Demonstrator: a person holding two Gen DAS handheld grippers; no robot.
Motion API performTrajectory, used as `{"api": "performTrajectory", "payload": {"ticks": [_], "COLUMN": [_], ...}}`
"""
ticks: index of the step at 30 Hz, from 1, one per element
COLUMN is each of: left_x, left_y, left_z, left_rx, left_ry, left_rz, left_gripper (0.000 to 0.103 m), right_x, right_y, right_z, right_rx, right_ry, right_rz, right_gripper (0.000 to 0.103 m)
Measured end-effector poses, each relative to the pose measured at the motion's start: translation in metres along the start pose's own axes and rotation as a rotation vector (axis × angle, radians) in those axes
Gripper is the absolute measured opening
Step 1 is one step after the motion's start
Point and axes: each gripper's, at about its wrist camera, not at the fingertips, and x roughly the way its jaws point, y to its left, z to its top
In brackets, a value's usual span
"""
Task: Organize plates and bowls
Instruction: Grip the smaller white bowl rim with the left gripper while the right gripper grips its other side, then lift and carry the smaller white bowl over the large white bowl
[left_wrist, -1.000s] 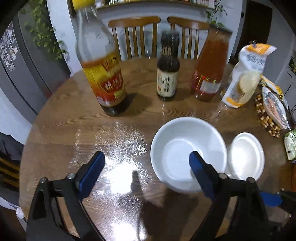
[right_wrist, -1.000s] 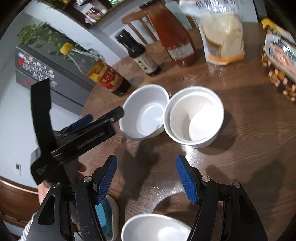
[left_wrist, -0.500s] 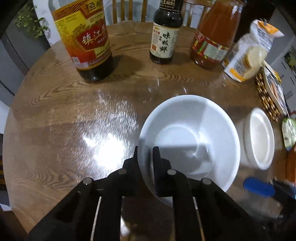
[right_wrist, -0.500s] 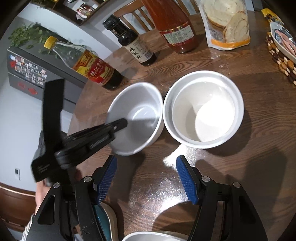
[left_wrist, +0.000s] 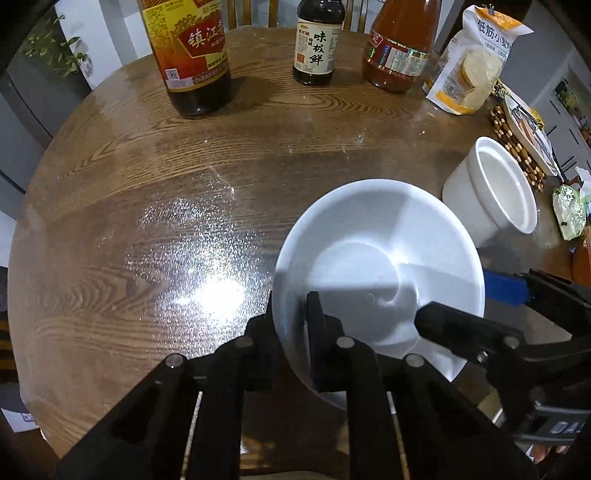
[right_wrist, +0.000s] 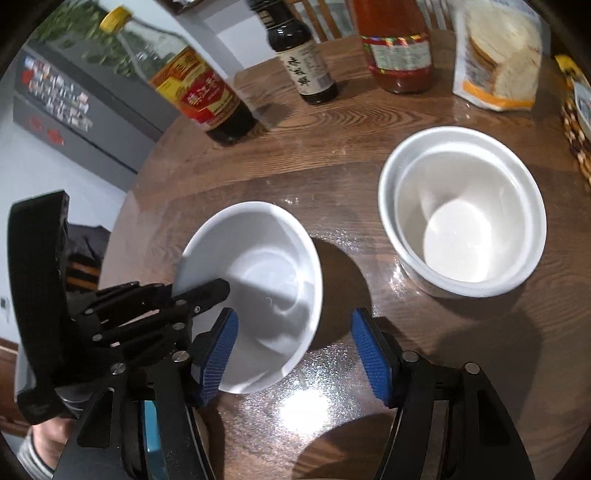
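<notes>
A white bowl (left_wrist: 380, 266) (right_wrist: 258, 273) is tipped up on the round wooden table (left_wrist: 147, 206). My left gripper (left_wrist: 291, 321) (right_wrist: 177, 291) is shut on its near-left rim, one finger inside and one outside. My right gripper (right_wrist: 295, 354) comes in from the other side with its jaws closing. The bowl's near wall stands between its blue pads (right_wrist: 218, 354); the right pad is still apart from it. In the left wrist view the right gripper (left_wrist: 480, 306) straddles the bowl's right rim. To the right stand two nested white bowls (right_wrist: 461, 221) (left_wrist: 491, 184).
At the far side stand a vinegar bottle (left_wrist: 192, 59), a dark soy bottle (left_wrist: 316, 44), a red sauce bottle (left_wrist: 399, 48) and a biscuit bag (left_wrist: 472, 62). A beaded mat (left_wrist: 513, 144) with snack packets lies at the right edge. Bare wood spreads to the left.
My left gripper came down and shut on the bowl's rim, and the bowl has tipped up. My right gripper moved in to the bowl and its jaws have narrowed.
</notes>
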Motion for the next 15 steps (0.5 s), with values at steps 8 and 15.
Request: {"api": "performTrajectory", "payload": {"ticks": [8, 15], "left_x": [0.0, -0.01], "left_y": [-0.005, -0.009], "left_z": [0.004, -0.002], "left_rx": [-0.006, -0.004], "left_ry": [-0.021, -0.064], "left_rz": [0.018, 0.031], "left_gripper": [0.013, 0.012], "right_x": [0.003, -0.006], "right_y": [0.008, 0.011], "right_z": [0.002, -0.004], "right_rx": [-0.061, -0.071], "right_ry": [0.0, -0.027], "right_rz": [-0.049, -0.051], "right_gripper": [0.026, 0.024]}}
